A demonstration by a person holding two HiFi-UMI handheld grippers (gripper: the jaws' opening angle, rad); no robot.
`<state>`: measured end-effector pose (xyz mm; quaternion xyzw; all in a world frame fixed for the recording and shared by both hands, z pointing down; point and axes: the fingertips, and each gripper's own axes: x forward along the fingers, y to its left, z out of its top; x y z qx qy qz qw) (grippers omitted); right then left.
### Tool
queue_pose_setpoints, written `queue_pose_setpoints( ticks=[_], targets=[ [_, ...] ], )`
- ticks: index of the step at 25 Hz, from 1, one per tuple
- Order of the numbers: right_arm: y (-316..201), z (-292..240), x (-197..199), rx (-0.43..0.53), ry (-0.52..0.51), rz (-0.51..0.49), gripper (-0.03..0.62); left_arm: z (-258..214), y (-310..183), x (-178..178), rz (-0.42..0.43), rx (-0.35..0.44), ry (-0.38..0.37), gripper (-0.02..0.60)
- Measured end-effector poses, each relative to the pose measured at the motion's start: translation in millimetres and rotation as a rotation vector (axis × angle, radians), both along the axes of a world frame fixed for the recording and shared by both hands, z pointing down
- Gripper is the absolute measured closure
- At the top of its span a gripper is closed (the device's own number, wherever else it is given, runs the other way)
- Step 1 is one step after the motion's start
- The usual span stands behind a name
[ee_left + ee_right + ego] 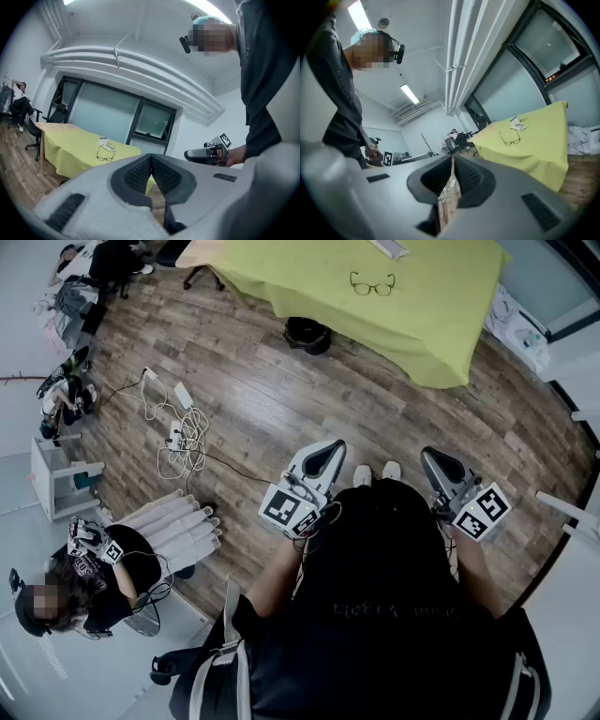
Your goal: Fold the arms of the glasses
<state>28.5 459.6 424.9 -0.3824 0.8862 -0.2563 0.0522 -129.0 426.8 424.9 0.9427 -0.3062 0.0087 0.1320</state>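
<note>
Black-framed glasses (372, 284) lie with arms spread on a table under a yellow-green cloth (422, 315), far ahead across the wooden floor. They also show in the left gripper view as glasses (106, 153) and in the right gripper view as glasses (510, 138). My left gripper (330, 450) and right gripper (431, 458) are held close to my body, well short of the table. The left gripper (151, 161) has its jaws pressed together with nothing between them. The right gripper (452, 161) is likewise shut and empty.
White cables and a power strip (183, 432) lie on the floor to the left. A black object (307, 334) sits under the table's near edge. A person (84, 587) sits at the lower left. A small white box (104, 139) lies near the glasses.
</note>
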Motion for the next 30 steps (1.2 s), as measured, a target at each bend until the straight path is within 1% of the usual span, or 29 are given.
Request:
queue_pose_setpoints(
  ticks=[2,6,9,12,16,18,21,24,26,30],
  targets=[
    [2.4,-0.6,2.8,0.016,0.024,-0.016,0.559,-1.2,2.8,6.3,-0.007,0.003,-0.009,0.563],
    [11.7,-2.1,10.9,0.063,0.092,-0.045,0.559,-6.4,10.7,23.5,-0.016,0.005,-0.003,0.563],
    [16.1,1.7,19.2,0.086,0.124,-0.055,0.559,-7.5,13.4,37.3,-0.019,0.014,-0.032,0.563],
    [18.8,0.1,29.7,0.116,0.113,-0.072,0.559,-11.0,17.2,50.1,-0.023,0.017,-0.043,0.563],
    [21.1,0.9,39.3,0.147,0.069,-0.11,0.559,-12.8,24.5,59.4,-0.04,0.033,-0.062,0.563],
    [22.1,2.7,44.4,0.142,0.056,-0.131,0.559,-12.8,24.9,61.8,-0.062,0.033,-0.063,0.563],
    [26.0,-0.9,53.1,0.133,0.006,-0.148,0.56,-15.7,25.6,65.1,-0.082,0.037,-0.071,0.563],
    [22.9,2.1,64.4,0.139,0.02,-0.133,0.56,-19.8,22.5,69.4,-0.094,0.047,-0.076,0.563],
    [17.7,5.2,69.4,0.14,0.024,-0.124,0.56,-22.4,20.5,72.2,-0.09,0.051,-0.082,0.563],
    [4.8,3.9,66.8,0.151,0.026,-0.118,0.56,-25.2,15.2,80.7,-0.04,0.06,-0.127,0.563]
  ],
)
